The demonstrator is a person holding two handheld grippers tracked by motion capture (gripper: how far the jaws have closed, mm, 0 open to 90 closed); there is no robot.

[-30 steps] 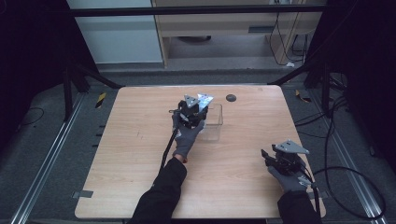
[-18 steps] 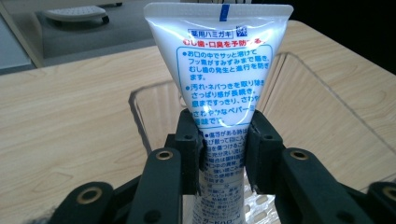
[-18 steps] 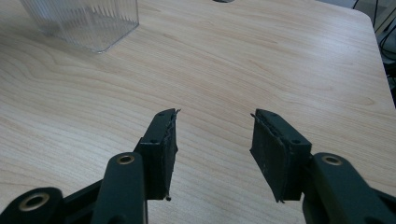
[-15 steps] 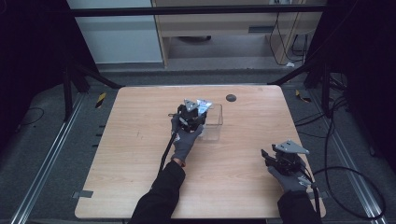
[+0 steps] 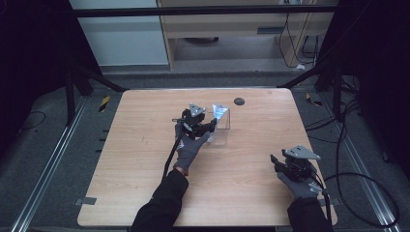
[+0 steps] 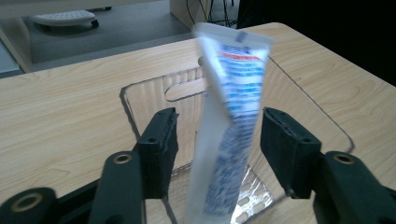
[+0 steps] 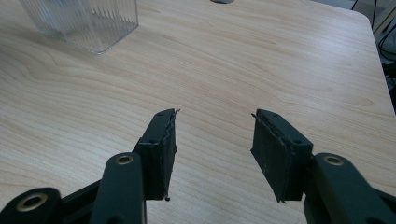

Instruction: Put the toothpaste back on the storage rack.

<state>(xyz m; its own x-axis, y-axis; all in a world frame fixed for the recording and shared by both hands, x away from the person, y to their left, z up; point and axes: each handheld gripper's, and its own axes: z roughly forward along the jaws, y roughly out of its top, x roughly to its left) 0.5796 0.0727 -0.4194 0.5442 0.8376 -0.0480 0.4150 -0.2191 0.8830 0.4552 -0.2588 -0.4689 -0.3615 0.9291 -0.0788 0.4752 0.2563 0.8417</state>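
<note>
Toothpaste tube [image 6: 233, 121] stands tilted in the clear ribbed box [image 6: 154, 93] mid-desk [image 5: 145, 164], between my left gripper [image 6: 217, 144] jaws, which have just opened off it. My right gripper [image 7: 212, 149] rests released, well apart.

One worktop [image 5: 145, 193] carries the lot. On it stands one clear ribbed plastic box [image 6: 187, 100], and in that box sits one white-and-blue tube [image 6: 233, 116], tilted. One small dark round spot [image 5: 239, 101] lies near the far edge. Two claws are in play: one left claw [image 6: 217, 144] at the box and one right claw [image 7: 212, 149] over bare wood, each with two black jaws, four jaws in all
</note>
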